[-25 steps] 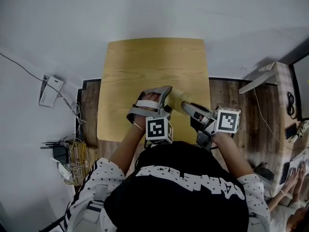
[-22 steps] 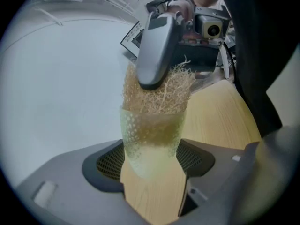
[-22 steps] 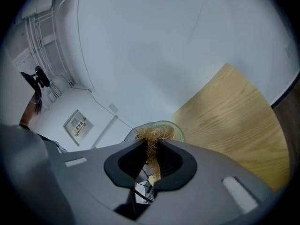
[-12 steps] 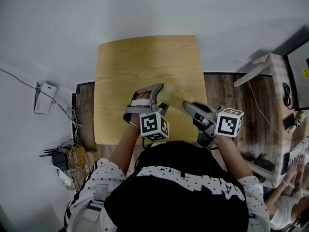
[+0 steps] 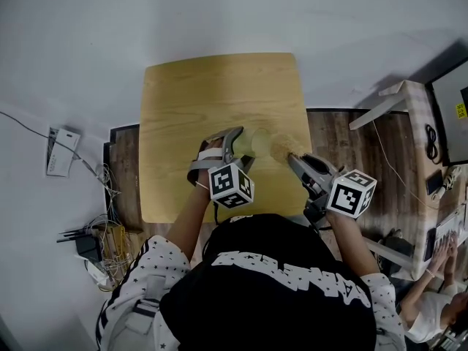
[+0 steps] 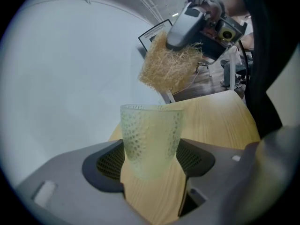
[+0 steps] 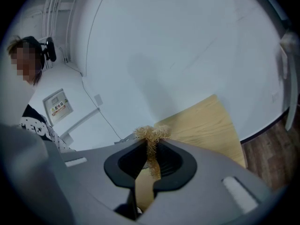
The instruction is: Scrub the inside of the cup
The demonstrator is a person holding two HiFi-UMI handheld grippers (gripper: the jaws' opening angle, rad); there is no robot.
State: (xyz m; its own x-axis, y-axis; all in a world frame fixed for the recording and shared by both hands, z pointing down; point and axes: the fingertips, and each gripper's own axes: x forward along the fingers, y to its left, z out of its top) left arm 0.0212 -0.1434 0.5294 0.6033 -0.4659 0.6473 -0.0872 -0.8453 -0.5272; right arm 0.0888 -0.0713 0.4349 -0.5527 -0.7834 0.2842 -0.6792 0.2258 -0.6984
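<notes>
— Where is the cup [image 6: 151, 137]?
— It sits between the jaws of the left gripper [image 6: 151, 161], which are clamped on its lower half. It is held over the near right part of the table [image 5: 212, 93], with its mouth turned toward the right gripper [image 5: 296, 159].
— And the scrubber?
— The scrubber [image 6: 168, 67] is a tuft of straw-coloured fibre pinched tight in the right gripper's jaws. It hangs just outside the cup's rim, not inside it.
— What lies around them?
— The table is light wood with rounded corners, and its top is bare. It stands on a dark plank floor [image 5: 351, 145] against a pale grey wall. At the left edge a white box [image 5: 58, 151] and loose cables lie by the wall. A second pale table [image 5: 420, 115] stands at the right, and another person [image 5: 439, 298] is seated at the lower right.
— How does the cup look?
— It is pale green and see-through. Its wall is covered in small dimples, and it narrows toward the base.
</notes>
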